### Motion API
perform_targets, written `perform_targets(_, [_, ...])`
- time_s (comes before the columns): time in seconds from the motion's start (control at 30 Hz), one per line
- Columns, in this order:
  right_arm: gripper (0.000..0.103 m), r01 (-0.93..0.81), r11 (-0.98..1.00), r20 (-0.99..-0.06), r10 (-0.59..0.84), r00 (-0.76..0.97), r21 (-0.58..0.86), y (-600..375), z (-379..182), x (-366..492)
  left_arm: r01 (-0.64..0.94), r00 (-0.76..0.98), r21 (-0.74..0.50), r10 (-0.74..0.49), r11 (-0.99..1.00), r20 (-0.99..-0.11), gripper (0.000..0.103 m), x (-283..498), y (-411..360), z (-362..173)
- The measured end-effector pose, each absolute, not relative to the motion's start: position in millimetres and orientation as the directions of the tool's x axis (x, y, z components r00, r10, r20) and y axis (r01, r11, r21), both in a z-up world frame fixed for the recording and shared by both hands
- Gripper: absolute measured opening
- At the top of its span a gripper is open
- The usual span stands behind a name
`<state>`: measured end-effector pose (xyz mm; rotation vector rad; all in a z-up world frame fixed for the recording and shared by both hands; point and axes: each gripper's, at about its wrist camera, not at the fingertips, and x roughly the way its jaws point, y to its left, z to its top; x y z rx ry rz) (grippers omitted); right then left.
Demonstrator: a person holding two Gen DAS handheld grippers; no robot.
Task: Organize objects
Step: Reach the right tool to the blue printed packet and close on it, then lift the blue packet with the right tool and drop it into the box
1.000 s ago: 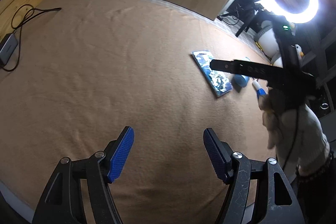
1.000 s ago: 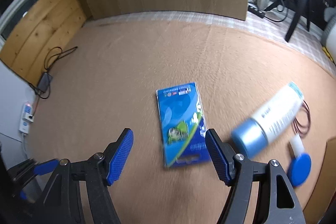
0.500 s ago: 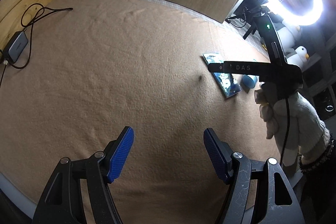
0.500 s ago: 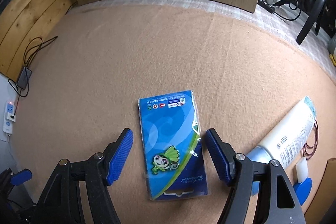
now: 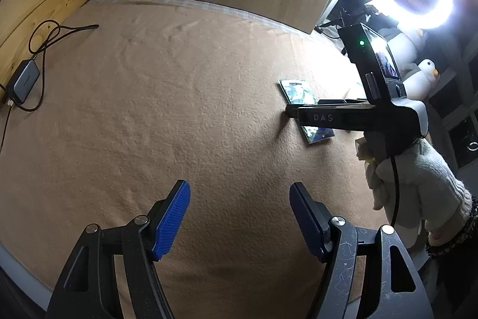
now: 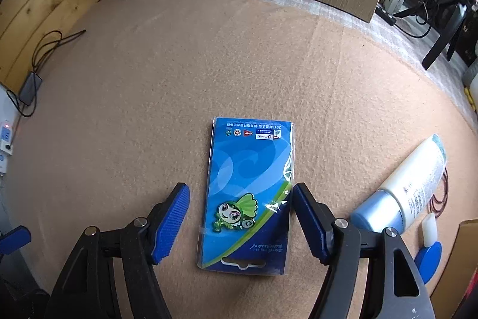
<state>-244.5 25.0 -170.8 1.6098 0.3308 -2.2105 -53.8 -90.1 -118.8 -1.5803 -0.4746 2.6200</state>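
Your right gripper (image 6: pixel 241 214) came down over the blue card pack (image 6: pixel 249 193) until the pack lay flat on the tan cloth (image 6: pixel 149 97) between the two pads, which were closing but not yet touching it. You were set to grasp it. Your left gripper (image 5: pixel 239 217) hung wide and empty, well apart.

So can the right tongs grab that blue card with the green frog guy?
Probably yes. The right tongs straddle the card and are closing, pads not pressing it yet. Nothing's between them, but it lies flat on the cloth, so pinching may be fiddly.
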Motion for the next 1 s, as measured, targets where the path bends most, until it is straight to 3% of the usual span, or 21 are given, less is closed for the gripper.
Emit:
perform_targets(0.1, [0.052,0.444,-0.896,-0.945,-0.161,-0.286,0.018,31.0,-168.9,-239.2,0.119,-0.479,-0.279,0.191,-0.953,-0.857,0.072,-55.8,-90.8,-119.2])
perform_targets(1.0, [0.051,0.385,-0.904,-0.906,-0.308,-0.29,0.184,79.6,-144.8,-158.1,0.04,-0.443,-0.284,0.238,-0.958,-0.865,0.072,-74.1,-55.8,-126.3])
